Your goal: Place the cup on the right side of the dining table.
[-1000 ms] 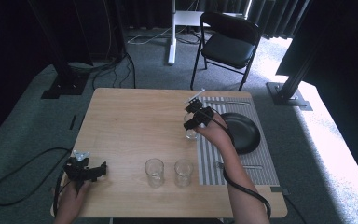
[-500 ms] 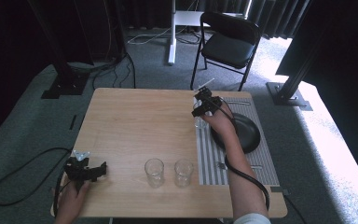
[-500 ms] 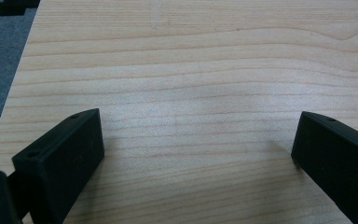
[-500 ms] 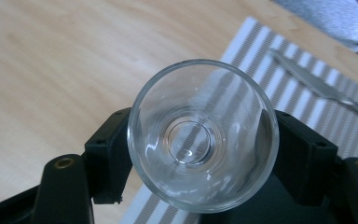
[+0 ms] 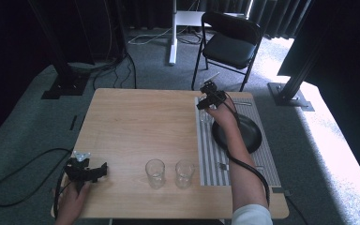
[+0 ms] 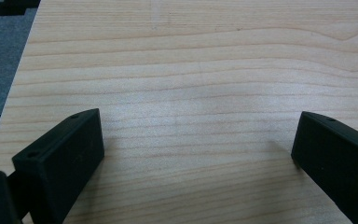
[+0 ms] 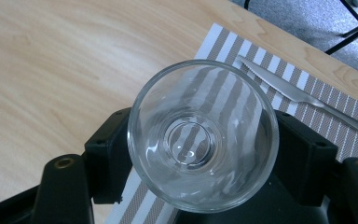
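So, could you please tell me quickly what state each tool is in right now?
Left tool: open, nothing between its jaws, over bare table.
Right tool: shut on a glass, above the striped mat.

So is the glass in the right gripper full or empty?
Empty: in the right gripper view the placemat stripes show clearly through the glass held by the right gripper.

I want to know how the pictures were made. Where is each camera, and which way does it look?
High view: above the table, looking forward and down; both forearms show.
Left gripper view: on the left gripper, facing bare wood; open jaws show.
Right gripper view: on the right gripper, looking down into the glass it grips.
Shared: high and right gripper views both show the striped placemat.
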Demonstrator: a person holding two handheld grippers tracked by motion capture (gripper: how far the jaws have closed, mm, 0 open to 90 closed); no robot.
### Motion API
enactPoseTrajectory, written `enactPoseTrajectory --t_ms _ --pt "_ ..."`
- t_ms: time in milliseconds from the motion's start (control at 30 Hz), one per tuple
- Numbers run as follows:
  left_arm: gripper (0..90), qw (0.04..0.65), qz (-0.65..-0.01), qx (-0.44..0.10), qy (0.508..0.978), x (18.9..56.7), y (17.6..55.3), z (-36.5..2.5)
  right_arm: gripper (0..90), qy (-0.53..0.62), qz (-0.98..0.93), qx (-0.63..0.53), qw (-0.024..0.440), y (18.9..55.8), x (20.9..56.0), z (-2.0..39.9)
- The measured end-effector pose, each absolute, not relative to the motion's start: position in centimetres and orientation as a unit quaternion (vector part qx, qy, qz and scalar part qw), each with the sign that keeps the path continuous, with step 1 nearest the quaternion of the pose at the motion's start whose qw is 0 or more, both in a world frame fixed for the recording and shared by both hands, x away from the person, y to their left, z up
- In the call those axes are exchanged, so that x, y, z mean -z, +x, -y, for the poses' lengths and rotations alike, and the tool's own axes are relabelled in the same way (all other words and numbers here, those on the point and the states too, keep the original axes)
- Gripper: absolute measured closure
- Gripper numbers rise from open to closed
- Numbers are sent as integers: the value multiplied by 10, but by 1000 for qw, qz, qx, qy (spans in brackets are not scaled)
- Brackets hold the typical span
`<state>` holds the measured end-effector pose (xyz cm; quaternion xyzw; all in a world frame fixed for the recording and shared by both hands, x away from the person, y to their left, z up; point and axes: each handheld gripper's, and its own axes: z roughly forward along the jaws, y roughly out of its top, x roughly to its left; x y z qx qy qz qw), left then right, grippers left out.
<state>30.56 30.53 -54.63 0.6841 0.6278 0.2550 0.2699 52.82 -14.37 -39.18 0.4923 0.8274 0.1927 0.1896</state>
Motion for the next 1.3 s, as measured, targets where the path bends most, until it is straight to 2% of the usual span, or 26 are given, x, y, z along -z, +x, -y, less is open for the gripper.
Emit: enactPoseTrajectory --t_ms 800,1300 --pt "26 269 -632 -257 680 546 306 -304 283 547 -800 -171 181 582 417 154" --pt "26 268 -632 -257 680 546 306 -304 282 555 -798 -166 168 593 432 162"
